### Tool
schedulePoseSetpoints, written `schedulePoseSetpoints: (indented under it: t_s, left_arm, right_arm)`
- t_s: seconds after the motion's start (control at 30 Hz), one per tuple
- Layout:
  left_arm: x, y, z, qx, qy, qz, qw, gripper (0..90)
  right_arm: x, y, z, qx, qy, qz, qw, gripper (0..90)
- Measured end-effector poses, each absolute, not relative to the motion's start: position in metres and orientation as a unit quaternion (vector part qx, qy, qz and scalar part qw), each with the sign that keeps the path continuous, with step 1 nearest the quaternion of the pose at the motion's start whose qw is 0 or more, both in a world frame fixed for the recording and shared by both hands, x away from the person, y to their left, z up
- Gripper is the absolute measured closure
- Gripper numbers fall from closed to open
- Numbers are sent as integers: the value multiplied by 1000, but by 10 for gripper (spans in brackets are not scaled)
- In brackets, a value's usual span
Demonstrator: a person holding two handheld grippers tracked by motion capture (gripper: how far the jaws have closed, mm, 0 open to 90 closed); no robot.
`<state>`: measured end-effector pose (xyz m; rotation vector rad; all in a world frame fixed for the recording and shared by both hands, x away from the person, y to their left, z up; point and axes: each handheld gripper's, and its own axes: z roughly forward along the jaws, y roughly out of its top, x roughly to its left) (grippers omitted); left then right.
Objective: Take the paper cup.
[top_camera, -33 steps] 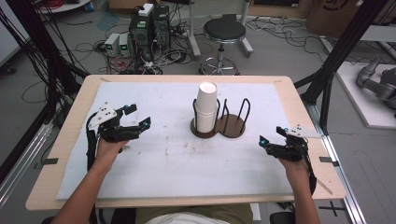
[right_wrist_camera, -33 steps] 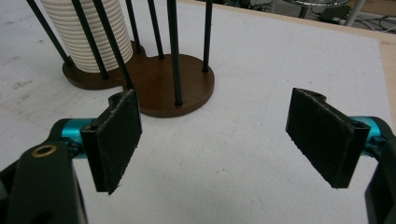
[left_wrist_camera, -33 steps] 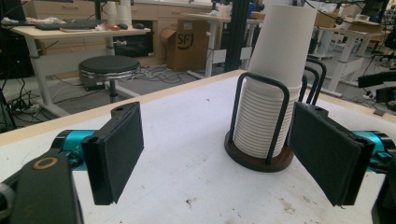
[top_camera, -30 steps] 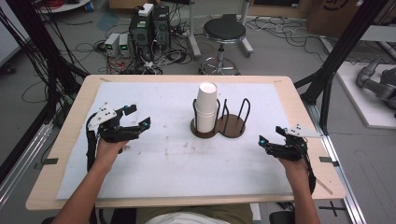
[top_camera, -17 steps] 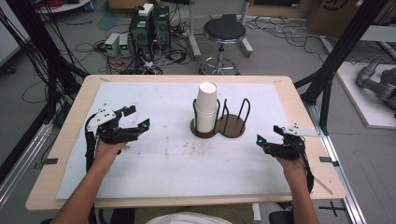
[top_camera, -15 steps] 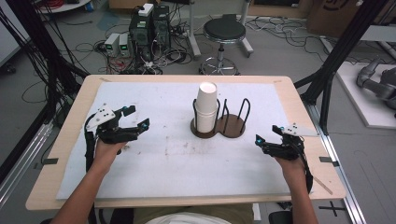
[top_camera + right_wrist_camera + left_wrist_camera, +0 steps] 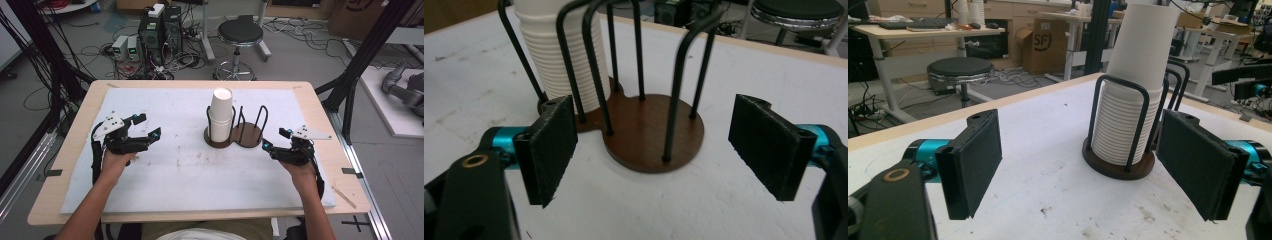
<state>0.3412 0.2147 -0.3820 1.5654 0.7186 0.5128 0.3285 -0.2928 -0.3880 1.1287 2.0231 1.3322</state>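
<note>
A stack of paper cups (image 7: 221, 116) stands upright in the left bay of a wire cup holder (image 7: 239, 131) at mid-desk (image 7: 165, 172); the right bay is vacant. The left claw (image 7: 146, 126) is spread and holds nothing. The right claw (image 7: 274, 139), near the holder, has just been narrowing with nothing between the jaws. The cups appear light and crushable; a gentle hold on the exposed top cup's wall seems advisable.

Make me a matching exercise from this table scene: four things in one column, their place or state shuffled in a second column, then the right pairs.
Things
1. stack of paper cups
2. right-hand ring of the holder
3. left gripper
4. stool

Place or state
A. on the floor beyond the table
B. empty, no cups in it
C. open, holding nothing, left of the holder
D. standing upright in the holder's left ring

Pairs: 1-D, 2-B, 3-C, 4-A
</note>
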Motion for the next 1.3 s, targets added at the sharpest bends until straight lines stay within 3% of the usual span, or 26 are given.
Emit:
schedulePoseSetpoints:
  t_s: [0.27,0.5,0.57,0.83,1.07,1.2,1.3]
  left_arm:
    - [342,214,-383,685,311,221,621,183]
    - [344,215,-384,681,316,218,624,183]
    - [345,215,-385,681,316,217,624,183]
    - [345,215,-385,682,317,215,623,183]
    - [345,214,-385,684,316,215,621,183]
    - [345,213,-385,685,316,214,620,183]
    - [345,212,-386,688,313,214,619,183]
  right_arm:
    - [332,-267,-373,365,734,532,211,360]
    - [340,-248,-364,350,746,531,200,529]
    - [344,-235,-360,345,753,522,202,621]
    - [349,-211,-362,338,761,516,200,759]
    - [356,-199,-368,338,772,498,206,792]
    - [361,-193,-372,341,774,494,203,886]
    - [364,-186,-376,346,777,485,201,900]
